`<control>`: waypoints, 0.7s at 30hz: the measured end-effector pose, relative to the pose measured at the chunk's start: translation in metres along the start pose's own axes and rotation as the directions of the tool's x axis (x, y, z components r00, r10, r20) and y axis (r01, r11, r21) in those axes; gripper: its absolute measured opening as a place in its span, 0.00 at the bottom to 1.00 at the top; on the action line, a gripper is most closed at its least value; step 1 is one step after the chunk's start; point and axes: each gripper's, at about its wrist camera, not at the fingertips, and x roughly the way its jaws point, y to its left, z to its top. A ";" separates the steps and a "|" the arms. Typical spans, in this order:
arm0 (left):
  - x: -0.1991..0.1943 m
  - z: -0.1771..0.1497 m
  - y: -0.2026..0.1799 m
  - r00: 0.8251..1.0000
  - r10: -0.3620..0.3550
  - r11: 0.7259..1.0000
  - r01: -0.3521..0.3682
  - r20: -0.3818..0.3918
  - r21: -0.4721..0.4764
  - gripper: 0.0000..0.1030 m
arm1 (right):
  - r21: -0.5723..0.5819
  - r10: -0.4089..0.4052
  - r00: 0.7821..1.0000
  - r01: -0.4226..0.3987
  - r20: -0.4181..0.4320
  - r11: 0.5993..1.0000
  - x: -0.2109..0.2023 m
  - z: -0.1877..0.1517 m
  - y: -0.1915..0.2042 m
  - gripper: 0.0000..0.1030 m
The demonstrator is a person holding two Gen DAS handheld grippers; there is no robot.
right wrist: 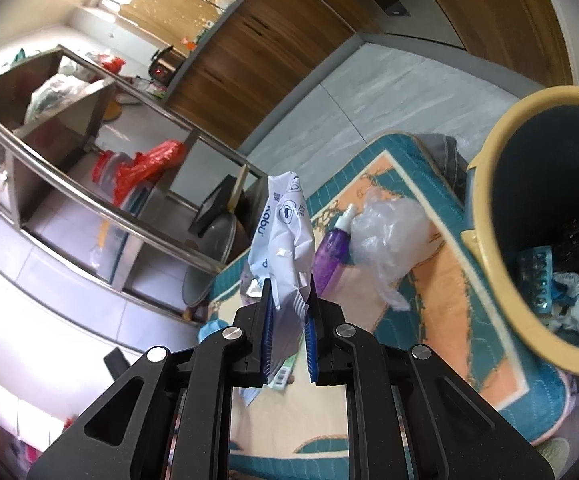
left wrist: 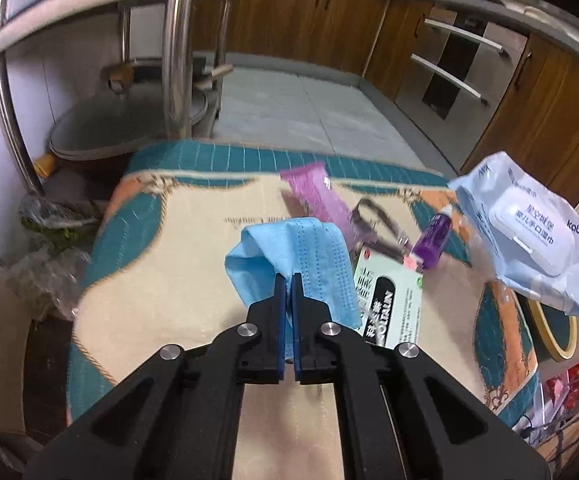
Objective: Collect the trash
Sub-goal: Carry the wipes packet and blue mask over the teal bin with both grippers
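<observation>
My left gripper (left wrist: 288, 280) is shut on a blue face mask (left wrist: 289, 252) and holds it above the patterned mat (left wrist: 169, 248). My right gripper (right wrist: 288, 280) is shut on a white wet-wipes pack (right wrist: 285, 236), held in the air; the pack also shows in the left wrist view (left wrist: 529, 232) at the right. A bin (right wrist: 489, 240) with a yellow rim and some trash inside stands on the mat at the right. A purple wrapper (left wrist: 317, 196), a purple bottle (left wrist: 433, 240), a white-green box (left wrist: 393, 304) and a crumpled clear bag (right wrist: 389, 236) lie on the mat.
A steel rack (right wrist: 89, 200) with a red bag (right wrist: 145, 168) stands to the left. A lidded pan (left wrist: 121, 128) sits on the floor beside the mat. Wooden cabinets (left wrist: 549, 112) line the far side. The grey tiled floor (left wrist: 309, 112) lies beyond the mat.
</observation>
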 end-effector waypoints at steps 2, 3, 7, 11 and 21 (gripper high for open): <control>-0.010 0.001 -0.002 1.000 0.002 1.000 -0.002 0.029 -0.001 0.02 | 0.002 0.019 1.000 -0.019 0.009 1.000 -0.010 0.002 -0.002 0.14; -0.014 0.000 -0.002 0.999 0.000 1.000 0.000 0.038 -0.005 0.02 | -0.004 0.022 1.000 -0.022 0.017 1.000 -0.016 0.003 -0.003 0.14; -0.029 0.002 -0.007 0.996 -0.015 1.000 0.015 0.086 -0.002 0.02 | -0.015 0.024 0.998 -0.023 0.054 1.000 -0.040 0.009 -0.008 0.14; -0.041 0.003 -0.019 0.992 -0.025 0.999 0.022 0.121 0.031 0.02 | -0.007 0.012 0.994 -0.011 0.105 1.000 -0.064 0.014 -0.017 0.14; -0.062 0.013 -0.079 0.966 -0.204 0.976 0.188 0.158 0.110 0.02 | 0.079 -0.068 0.970 0.051 0.232 0.996 -0.118 0.011 -0.069 0.14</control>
